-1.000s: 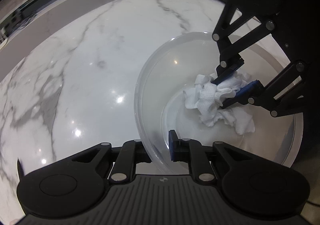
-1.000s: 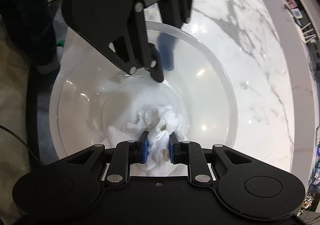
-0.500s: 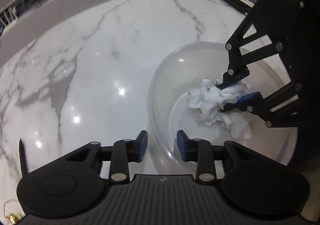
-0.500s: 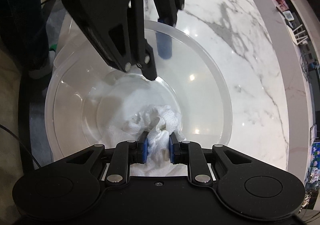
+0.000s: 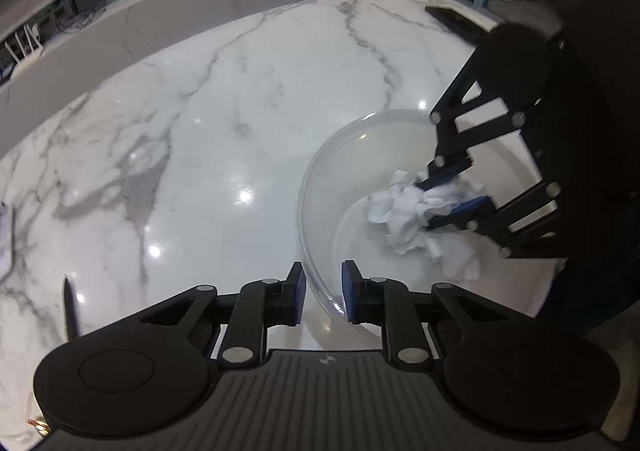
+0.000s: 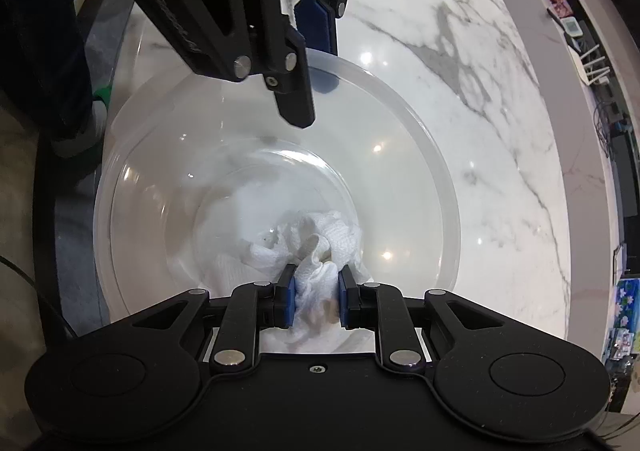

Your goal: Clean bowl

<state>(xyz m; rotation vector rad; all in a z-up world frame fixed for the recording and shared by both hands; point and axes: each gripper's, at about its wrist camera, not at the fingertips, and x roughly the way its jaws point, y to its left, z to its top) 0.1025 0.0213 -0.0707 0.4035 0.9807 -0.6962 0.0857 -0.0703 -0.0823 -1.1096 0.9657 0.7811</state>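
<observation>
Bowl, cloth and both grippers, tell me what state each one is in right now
Bowl: clear, upright on the marble counter, rim between the left gripper's open fingers.
Cloth: white, crumpled, down on the bowl's bottom.
Left gripper: open, one finger inside the rim, one outside, not clamping.
Right gripper: shut on the cloth, inside the bowl.

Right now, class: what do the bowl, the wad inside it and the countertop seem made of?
Bowl: translucent, glossy, probably plastic; the marble shows through its wall.
Wad: white paper towel or cloth, crumpled, with a woven-looking texture.
Countertop: polished white marble or imitation, grey-veined, mirroring lights.
</observation>
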